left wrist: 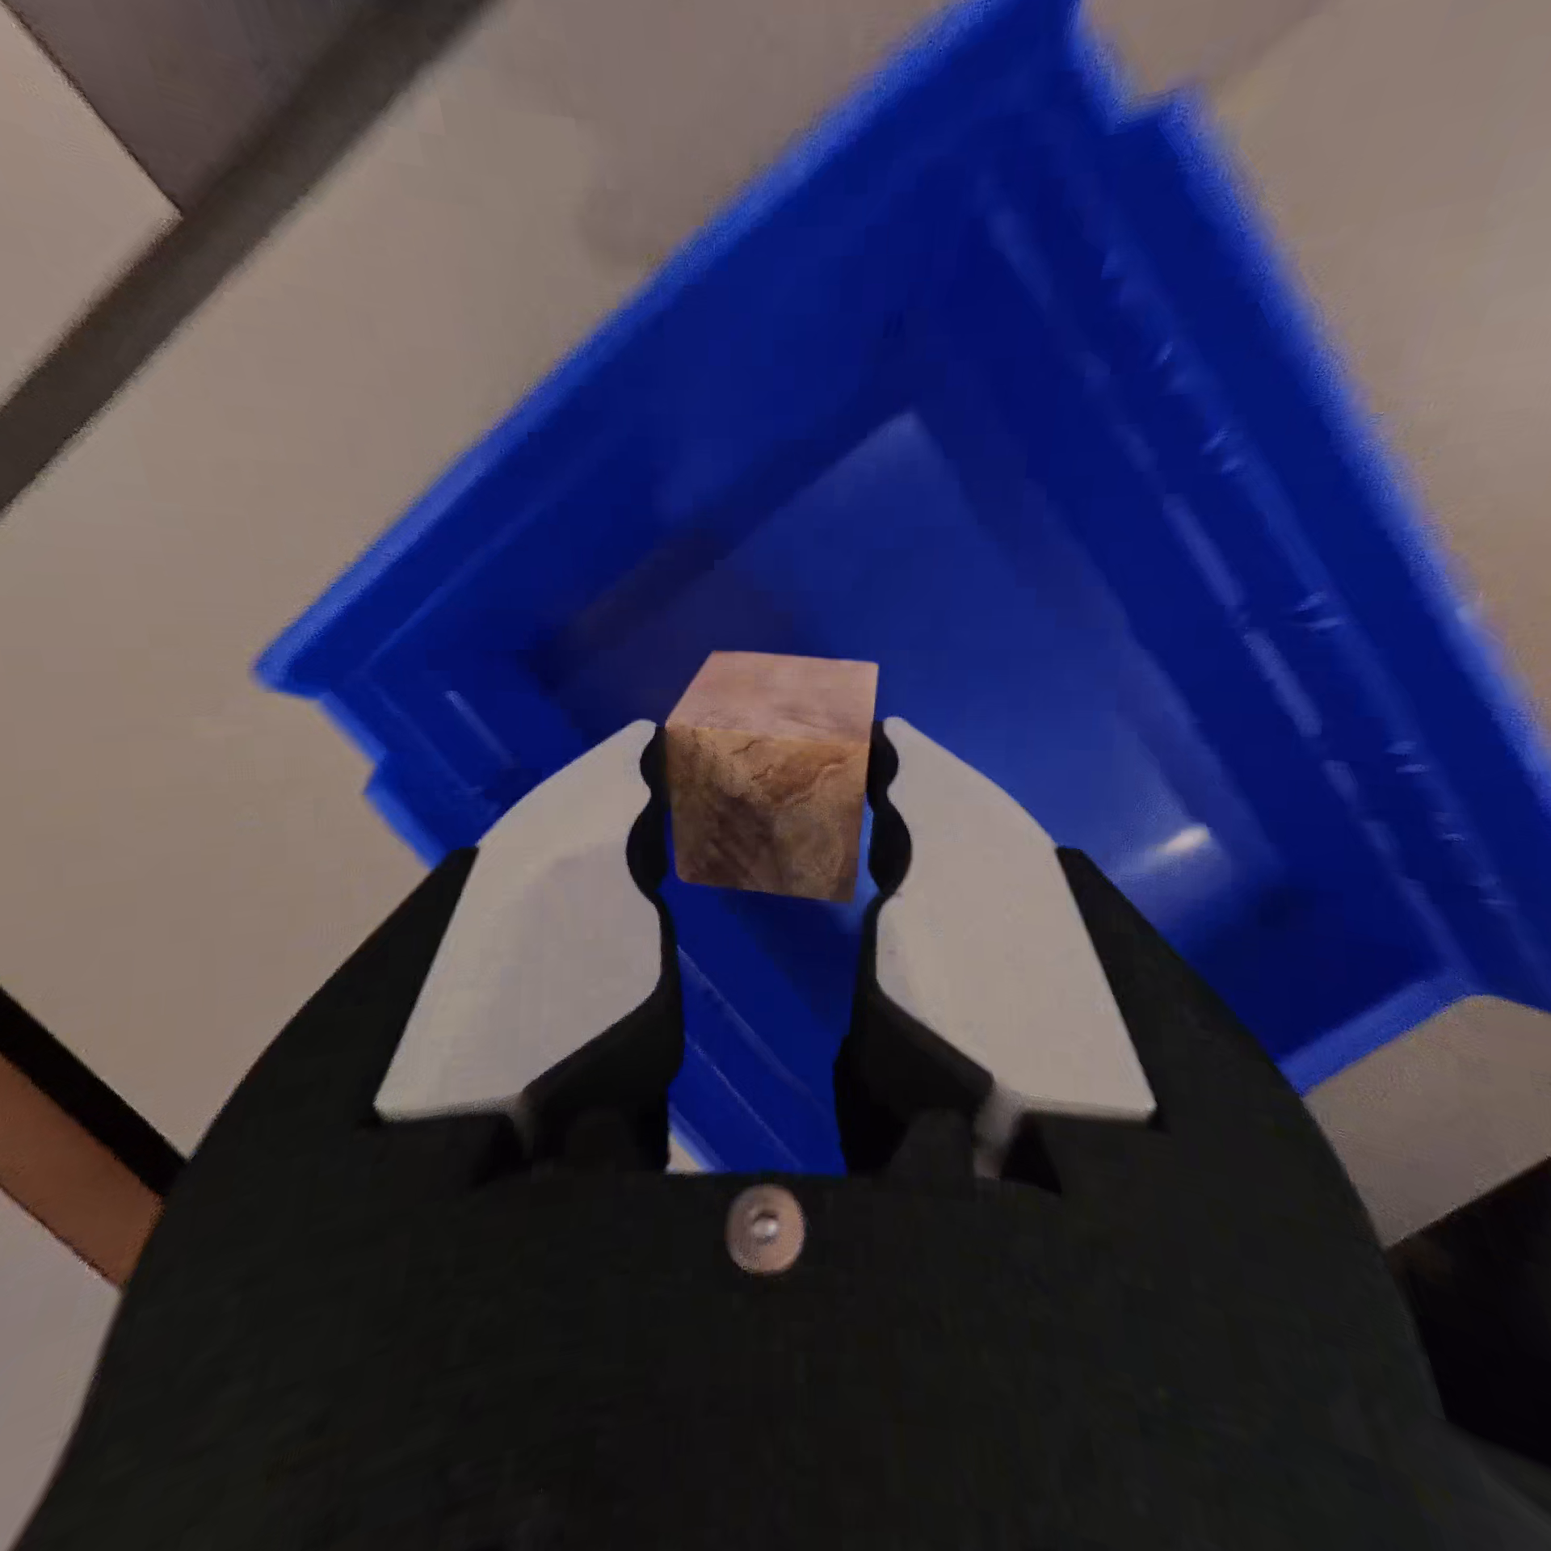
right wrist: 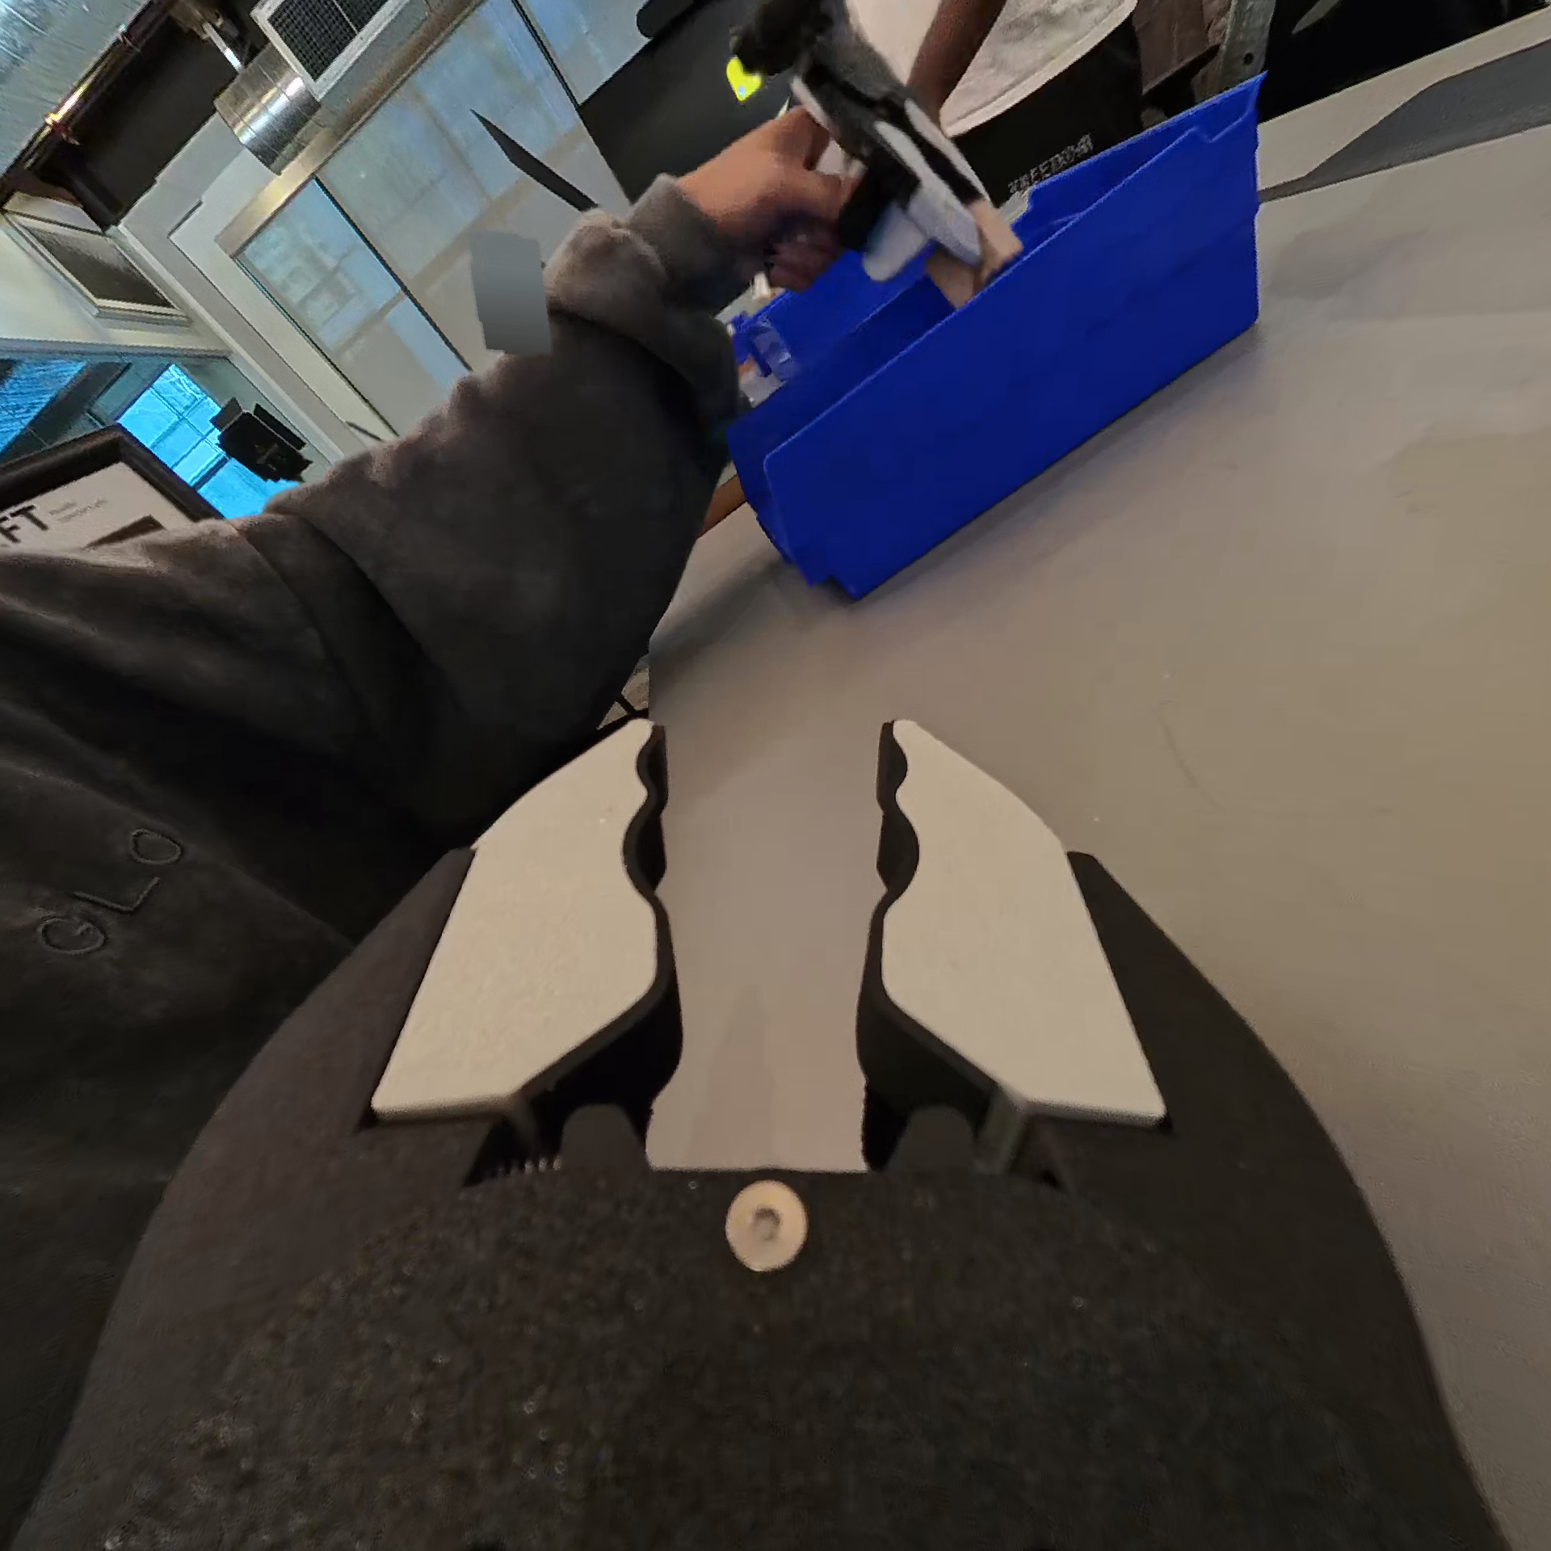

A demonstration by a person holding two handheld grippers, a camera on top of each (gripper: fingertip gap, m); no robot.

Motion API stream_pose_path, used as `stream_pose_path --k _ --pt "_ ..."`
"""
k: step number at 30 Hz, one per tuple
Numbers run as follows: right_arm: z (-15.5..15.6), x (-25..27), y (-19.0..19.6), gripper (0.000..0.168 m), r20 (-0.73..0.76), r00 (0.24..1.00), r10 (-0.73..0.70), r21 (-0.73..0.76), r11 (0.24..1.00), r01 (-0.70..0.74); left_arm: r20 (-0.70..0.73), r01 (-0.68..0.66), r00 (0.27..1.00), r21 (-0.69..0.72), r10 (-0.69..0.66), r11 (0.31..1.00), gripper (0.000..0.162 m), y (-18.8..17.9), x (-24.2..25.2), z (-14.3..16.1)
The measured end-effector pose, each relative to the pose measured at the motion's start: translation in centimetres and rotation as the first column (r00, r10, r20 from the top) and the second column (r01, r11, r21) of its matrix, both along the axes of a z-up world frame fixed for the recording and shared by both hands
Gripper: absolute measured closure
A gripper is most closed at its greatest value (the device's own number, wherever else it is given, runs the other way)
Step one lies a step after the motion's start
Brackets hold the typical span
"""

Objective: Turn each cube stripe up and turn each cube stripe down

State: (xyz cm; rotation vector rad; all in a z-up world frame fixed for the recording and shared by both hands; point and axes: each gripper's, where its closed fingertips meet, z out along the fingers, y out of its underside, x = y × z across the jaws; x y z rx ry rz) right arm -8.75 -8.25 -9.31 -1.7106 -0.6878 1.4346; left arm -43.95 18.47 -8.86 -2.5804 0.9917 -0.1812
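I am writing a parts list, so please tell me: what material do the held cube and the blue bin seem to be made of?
The cube in the left gripper looks like wood, matte, with brown swirling grain on its faces. The blue bin looks like moulded plastic, smooth and slightly glossy: uniform colour, ribbed walls, a bright highlight inside.

i couldn't see any stripe on the cube (left wrist: 768, 785); its gripped sides were covered. the bin (left wrist: 1049, 470) was motion-blurred and cut off at the right edge. in the right view, my sleeve (right wrist: 520, 470) hid the bin's near end.
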Motion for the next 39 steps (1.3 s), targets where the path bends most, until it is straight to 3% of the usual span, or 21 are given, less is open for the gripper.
stream_pose_path --k 4,9,16,21,24,26,29,32,35,39 --pt "0.1 0.4 0.5 0.121 -0.025 1.000 -0.017 -0.027 1.000 0.016 0.154 -0.100 0.984 0.084 0.086 0.991 0.118 -1.5 1.4 4.8" --pt "-0.4 0.6 1.0 0.121 -0.036 0.999 -0.038 -0.061 0.997 0.036 0.184 -0.081 0.981 0.145 0.054 0.986 0.118 -5.5 8.1 6.3" --pt "-1.1 0.7 0.9 0.122 0.002 0.998 -0.055 -0.053 0.997 0.055 0.332 0.082 0.933 0.174 -0.137 0.981 0.118 -11.7 21.0 5.7" --pt "-1.5 0.8 1.2 0.122 0.014 0.998 -0.058 -0.058 0.997 0.059 0.241 0.214 0.939 0.152 -0.246 0.965 0.118 -15.1 26.8 2.6" --pt "-1.5 0.7 1.2 0.123 0.011 0.998 -0.055 -0.069 0.996 0.055 0.310 0.263 0.909 0.092 -0.278 0.960 0.118 -17.0 29.7 1.6" --pt "-1.5 0.7 1.2 0.123 0.020 0.998 -0.056 -0.059 0.997 0.057 0.518 0.302 0.814 0.009 -0.263 0.953 0.118 -18.7 32.1 2.6" --pt "-1.6 0.6 1.1 0.123 0.036 0.998 -0.053 -0.046 0.997 0.054 0.890 0.357 0.455 -0.151 -0.030 0.922 0.118 -20.0 34.5 7.6" --pt "-1.6 0.5 1.0 0.123 0.040 0.998 -0.049 -0.040 0.998 0.051 0.959 0.409 0.190 -0.271 0.208 0.871 0.118 -19.3 34.0 10.2" --pt "-1.6 0.4 1.0 0.123 0.039 0.998 -0.046 -0.046 0.998 0.048 0.944 0.414 0.103 -0.328 0.314 0.849 0.118 -18.5 33.5 10.6" --pt "-1.3 0.5 1.3 0.123 -0.003 0.998 -0.057 -0.083 0.995 0.056 0.939 0.398 0.130 -0.343 0.318 0.851 0.118 -18.5 33.8 9.7"
